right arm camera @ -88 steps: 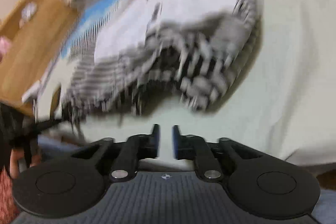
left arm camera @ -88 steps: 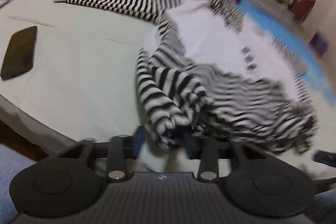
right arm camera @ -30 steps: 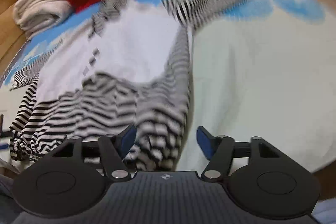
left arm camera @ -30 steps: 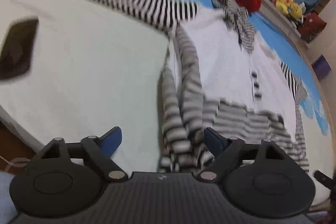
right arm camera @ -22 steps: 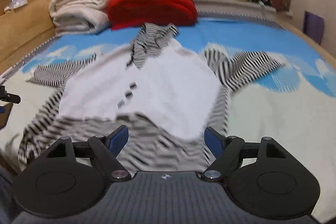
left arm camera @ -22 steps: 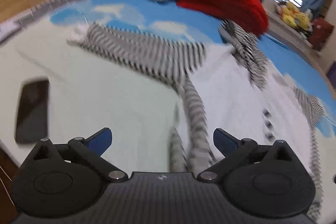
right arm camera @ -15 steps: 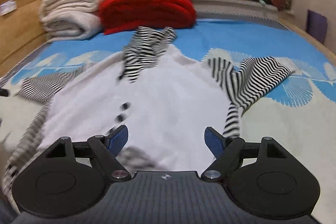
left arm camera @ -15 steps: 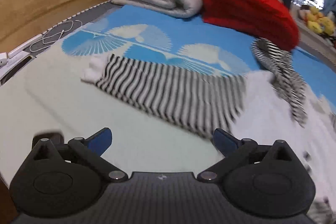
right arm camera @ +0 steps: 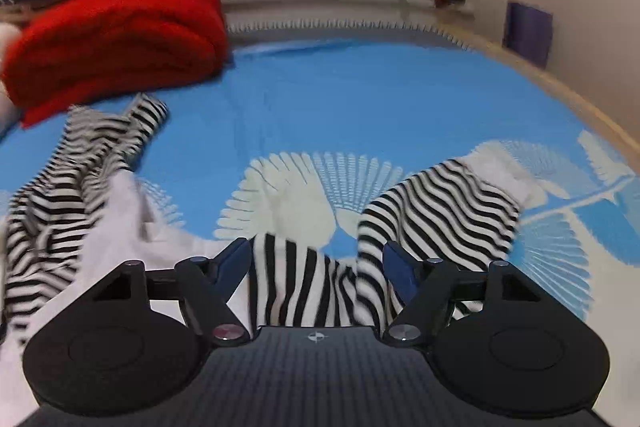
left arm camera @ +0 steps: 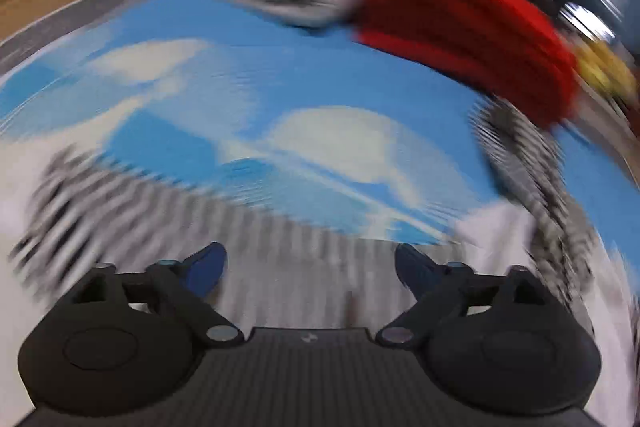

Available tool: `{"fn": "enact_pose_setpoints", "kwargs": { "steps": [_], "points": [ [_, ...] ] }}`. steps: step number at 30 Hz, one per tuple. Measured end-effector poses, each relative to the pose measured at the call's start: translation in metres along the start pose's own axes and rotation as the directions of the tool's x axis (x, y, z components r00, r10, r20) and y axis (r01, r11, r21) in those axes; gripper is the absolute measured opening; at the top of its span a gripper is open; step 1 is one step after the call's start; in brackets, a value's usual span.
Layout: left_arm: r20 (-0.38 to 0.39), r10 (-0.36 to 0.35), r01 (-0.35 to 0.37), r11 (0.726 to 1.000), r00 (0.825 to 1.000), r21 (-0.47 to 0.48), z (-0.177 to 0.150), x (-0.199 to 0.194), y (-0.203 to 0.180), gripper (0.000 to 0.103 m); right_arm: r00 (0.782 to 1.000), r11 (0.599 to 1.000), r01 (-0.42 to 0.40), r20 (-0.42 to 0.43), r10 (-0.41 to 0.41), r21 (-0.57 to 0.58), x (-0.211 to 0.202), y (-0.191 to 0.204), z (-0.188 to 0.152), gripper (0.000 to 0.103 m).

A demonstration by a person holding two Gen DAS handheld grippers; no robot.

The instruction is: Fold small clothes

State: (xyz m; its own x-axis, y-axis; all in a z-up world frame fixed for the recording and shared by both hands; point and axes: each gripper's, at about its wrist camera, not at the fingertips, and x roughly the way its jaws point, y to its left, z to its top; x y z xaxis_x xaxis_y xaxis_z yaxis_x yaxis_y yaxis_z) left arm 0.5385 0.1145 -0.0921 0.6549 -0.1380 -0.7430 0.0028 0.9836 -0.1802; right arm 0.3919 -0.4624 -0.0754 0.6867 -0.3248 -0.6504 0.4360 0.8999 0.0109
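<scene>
**A:** What could trip you up here? Both of your grippers hang spread over the striped sleeves with nothing pinched. If you clamp down where you are, the right gripper [right arm camera: 316,259] may catch only the top ridge of the right sleeve [right arm camera: 436,211], which is bunched and doubled on itself near the fingers. I'd judge the fold would then drag crooked, or the cuff would flop loose.

**B:** And the left side?

**A:** The left wrist view is badly smeared, so your aim there is hard to check. The left gripper [left arm camera: 310,263] stands at its widest, released and empty. The left sleeve [left arm camera: 132,199] stretches away to the far left of its fingers, and striped cloth seems to lie under the gap as well. Close in a blur like that and you could grab the blue-and-white bedsheet [right arm camera: 360,95] along with the cloth.

**B:** Where does the garment sit for the right hand?

**A:** The right jaws have just been narrowing, though they are clear of the fabric. Striped cloth lies on the bed below the gap between them. The sleeve runs off to the far right, its white cuff farthest out. The white body and striped hood [right arm camera: 100,143] lie to the left, just short of the red blanket [right arm camera: 116,35].
</scene>
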Motion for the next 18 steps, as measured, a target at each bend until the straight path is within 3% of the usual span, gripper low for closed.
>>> {"fn": "enact_pose_setpoints", "kwargs": {
  "steps": [3,5,6,7,8,9,10,11,12,13,15,17,18],
  "points": [
    [-0.016,0.053,-0.049,0.982,0.998,0.183,0.004,0.034,-0.043,0.103,0.992,0.999,-0.034,-0.120,0.035,0.006,0.042,-0.001,0.013,0.081],
    [-0.029,0.115,-0.104,0.962,0.993,0.254,-0.001,0.060,-0.059,0.103,0.986,0.999,-0.047,-0.161,0.047,0.005,0.060,0.000,0.012,0.080],
    [-0.040,0.168,-0.150,0.946,0.985,0.287,-0.004,0.074,-0.064,0.095,0.982,0.999,-0.047,-0.183,0.045,-0.012,0.066,0.002,0.007,0.065],
    [-0.048,0.206,-0.183,0.936,0.977,0.299,-0.008,0.086,-0.066,0.091,0.974,0.999,-0.029,-0.224,0.018,-0.044,0.076,0.004,0.003,0.034],
    [-0.014,0.194,-0.183,0.946,0.981,0.268,-0.008,0.087,-0.064,0.085,0.970,0.997,-0.044,-0.240,0.027,-0.063,0.081,0.006,-0.002,0.032],
    [-0.004,0.179,-0.172,0.950,0.984,0.261,-0.009,0.086,-0.063,0.059,0.977,0.995,-0.049,-0.211,0.029,-0.092,0.077,0.009,-0.004,0.012],
    [0.011,0.188,-0.184,0.945,0.982,0.270,-0.009,0.084,-0.063,0.038,0.980,0.990,-0.052,-0.199,0.024,-0.134,0.075,0.012,-0.006,0.007],
    [0.041,0.248,-0.249,0.922,0.968,0.296,-0.010,0.084,-0.066,0.027,0.981,0.988,-0.040,-0.194,0.010,-0.151,0.074,0.013,-0.008,0.007],
    [0.068,0.330,-0.333,0.886,0.942,0.321,-0.012,0.087,-0.063,0.019,0.981,0.991,-0.027,-0.192,0.003,-0.127,0.073,0.011,-0.008,0.006],
    [0.085,0.379,-0.385,0.860,0.921,0.336,-0.015,0.088,-0.056,0.019,0.982,0.995,-0.004,-0.190,-0.014,-0.097,0.073,0.008,-0.006,0.004],
    [0.114,0.449,-0.459,0.817,0.886,0.349,-0.018,0.086,-0.032,0.020,0.975,0.984,0.148,-0.150,-0.161,-0.099,0.074,0.002,-0.004,0.004],
    [0.130,0.505,-0.517,0.785,0.853,0.340,-0.019,0.083,-0.003,0.019,0.969,0.978,0.193,-0.143,-0.202,-0.076,0.076,-0.014,-0.008,0.004],
    [0.128,0.553,-0.561,0.756,0.823,0.337,-0.018,0.085,0.012,0.020,0.968,0.978,0.194,-0.145,-0.203,-0.075,0.077,-0.020,-0.012,0.004]
  ]
}}
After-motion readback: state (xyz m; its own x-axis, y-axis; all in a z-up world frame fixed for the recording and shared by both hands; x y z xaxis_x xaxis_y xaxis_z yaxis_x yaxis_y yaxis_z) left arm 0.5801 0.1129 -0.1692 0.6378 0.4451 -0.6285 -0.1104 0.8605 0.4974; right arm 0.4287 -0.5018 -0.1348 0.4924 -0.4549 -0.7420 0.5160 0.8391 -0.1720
